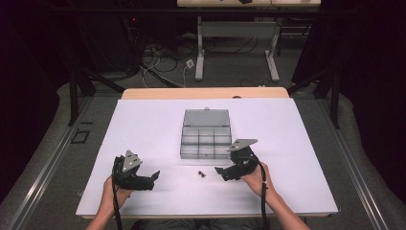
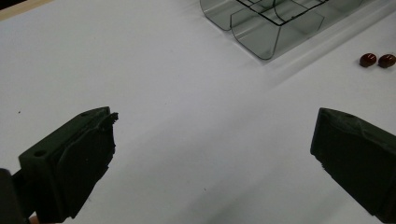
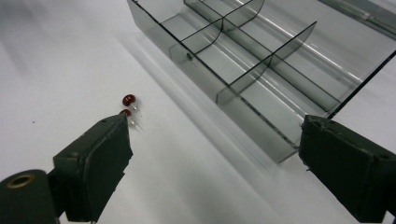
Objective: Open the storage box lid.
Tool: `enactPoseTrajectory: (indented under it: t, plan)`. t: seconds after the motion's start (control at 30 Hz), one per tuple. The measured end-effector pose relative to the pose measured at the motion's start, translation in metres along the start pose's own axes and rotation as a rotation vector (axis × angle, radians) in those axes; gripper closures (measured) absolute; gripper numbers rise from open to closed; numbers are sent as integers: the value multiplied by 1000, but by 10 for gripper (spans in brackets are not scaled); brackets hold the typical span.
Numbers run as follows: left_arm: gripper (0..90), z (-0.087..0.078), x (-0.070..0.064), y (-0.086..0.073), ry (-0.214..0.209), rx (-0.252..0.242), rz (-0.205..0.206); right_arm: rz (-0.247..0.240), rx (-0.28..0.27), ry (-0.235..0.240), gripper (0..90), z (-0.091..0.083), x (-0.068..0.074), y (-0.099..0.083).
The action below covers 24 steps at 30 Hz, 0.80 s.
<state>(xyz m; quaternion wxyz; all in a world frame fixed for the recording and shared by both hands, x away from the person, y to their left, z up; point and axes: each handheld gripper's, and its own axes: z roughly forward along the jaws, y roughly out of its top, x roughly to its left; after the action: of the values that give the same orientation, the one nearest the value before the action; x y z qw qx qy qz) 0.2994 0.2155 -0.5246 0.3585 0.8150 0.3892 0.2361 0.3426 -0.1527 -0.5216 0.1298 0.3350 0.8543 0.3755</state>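
**Two small red parts lie just off the right gripper's jaw tip**

Nearest of all, the right gripper [image 1: 224, 171] sits low near the front edge of the white table [image 1: 143, 129], its jaws spread wide and holding nothing. Just ahead of it lie two small red parts [image 1: 201, 174], each a dark red bead with thin wire legs. They rest side by side, almost touching, on bare table between the two grippers and in front of the clear divided box [image 1: 206, 143].

In the right gripper view one red part [image 3: 129, 100] lies clear of the jaw and the second one [image 3: 125, 112] sits right at the tip of the jaw on that view's left, its legs pointing back toward the gripper. So the pair lies off to one side of the opening, not between the jaws. As I judge it, the gripper would have to shift sideways toward them before closing, and closing across the bead rather than the legs looks the surer hold.

The left gripper [image 1: 152, 178] rests well apart near the front left, jaws also wide and empty. From its view the red parts [image 2: 377, 60] show far off at the right edge, beyond its jaw. The right hand [image 1: 255, 179] is plainly the nearer one.

The box stands open behind, lid laid back toward the far edge, its front compartments close to the parts.
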Motion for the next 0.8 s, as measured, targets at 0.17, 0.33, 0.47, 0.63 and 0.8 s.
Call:
enactPoseTrajectory:
  t: [0.17,0.33,0.47,0.63,0.8]
  plan:
    - [0,1,-2,1,-9,-3,7,-7,16,15,77,1,7,-2]
    - [0,3,-5,1,-25,6,15,-20,35,30,42,5,12,-2]
    - [0,4,-5,2,-32,3,38,-35,47,41,22,9,14,-3]
    - [0,5,-5,2,-33,3,35,-43,63,64,5,12,16,-3]
    - [0,6,-5,1,-35,2,34,-50,64,91,0,15,17,-3]
